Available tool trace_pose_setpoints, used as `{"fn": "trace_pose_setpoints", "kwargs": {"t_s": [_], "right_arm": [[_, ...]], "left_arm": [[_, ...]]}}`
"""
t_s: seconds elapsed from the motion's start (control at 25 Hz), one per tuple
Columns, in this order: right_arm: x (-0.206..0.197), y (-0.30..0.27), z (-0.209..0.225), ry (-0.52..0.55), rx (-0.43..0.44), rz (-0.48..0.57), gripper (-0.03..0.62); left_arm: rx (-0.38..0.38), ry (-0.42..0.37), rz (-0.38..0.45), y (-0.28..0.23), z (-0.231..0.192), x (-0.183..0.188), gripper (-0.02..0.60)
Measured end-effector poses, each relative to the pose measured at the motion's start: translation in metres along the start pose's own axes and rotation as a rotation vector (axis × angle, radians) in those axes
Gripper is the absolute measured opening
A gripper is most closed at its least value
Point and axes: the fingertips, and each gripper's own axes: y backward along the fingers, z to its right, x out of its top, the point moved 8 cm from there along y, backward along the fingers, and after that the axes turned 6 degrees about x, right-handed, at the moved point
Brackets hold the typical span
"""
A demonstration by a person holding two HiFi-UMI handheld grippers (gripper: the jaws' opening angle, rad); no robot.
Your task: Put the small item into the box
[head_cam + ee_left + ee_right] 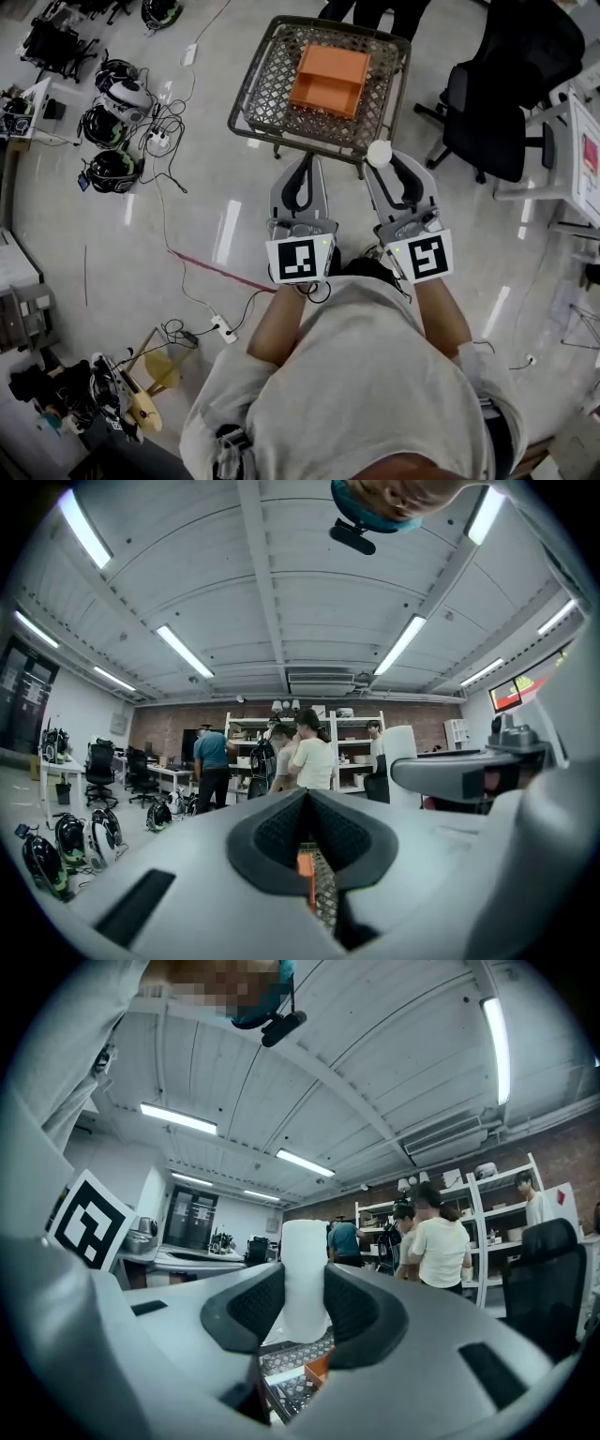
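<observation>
The right gripper (383, 162) is clamped on a small white cylinder (379, 152). In the right gripper view its dark ribbed pads (258, 1305) press the cylinder (305, 1274) from both sides. The cylinder stands upright between them, its top rising above the jaws and its lower end showing below them. In the head view the cylinder sits at the very tips of that gripper and overlaps the near right corner of a wire basket (251, 84) on legs. The orange box (328, 80) lies inside the basket toward its far side, open side up, and well apart from the cylinder (one corner of the box (318, 1369) shows below the cylinder in the right gripper view, over the basket's mesh). The left gripper (305, 161) is level with the right one and just beside it, its tips at the basket's near rim. In the left gripper view its jaws (307, 803) are together with nothing between them, and only a sliver of orange box (305, 864) and mesh shows below. Helmets (114, 122) lie on the floor at the left, and a black office chair (497, 103) stands at the right.
</observation>
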Motion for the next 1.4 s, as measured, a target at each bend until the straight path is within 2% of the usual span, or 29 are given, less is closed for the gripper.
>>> {"fn": "trace_pose_setpoints", "kwargs": {"t_s": [0.08,0.24,0.48,1.04,1.4], "right_arm": [[-0.002,-0.005,-0.005,-0.018,0.005,-0.018,0.123],[-0.006,-0.015,-0.011,0.022,0.01,-0.027,0.123],[-0.005,-0.039,-0.027,0.024,-0.002,-0.05,0.123],[-0.009,-0.108,-0.058,0.062,-0.055,-0.089,0.124],[-0.01,-0.127,-0.056,0.058,-0.061,-0.101,0.124]], "left_arm": [[0.002,0.007,-0.005,0.001,-0.006,-0.002,0.006],[-0.002,0.016,-0.011,0.001,-0.02,-0.006,0.006],[-0.049,0.01,-0.023,-0.007,-0.046,-0.008,0.006],[-0.106,0.051,-0.045,-0.033,-0.133,-0.018,0.006],[-0.135,0.055,-0.056,-0.04,-0.146,-0.019,0.006]]}}
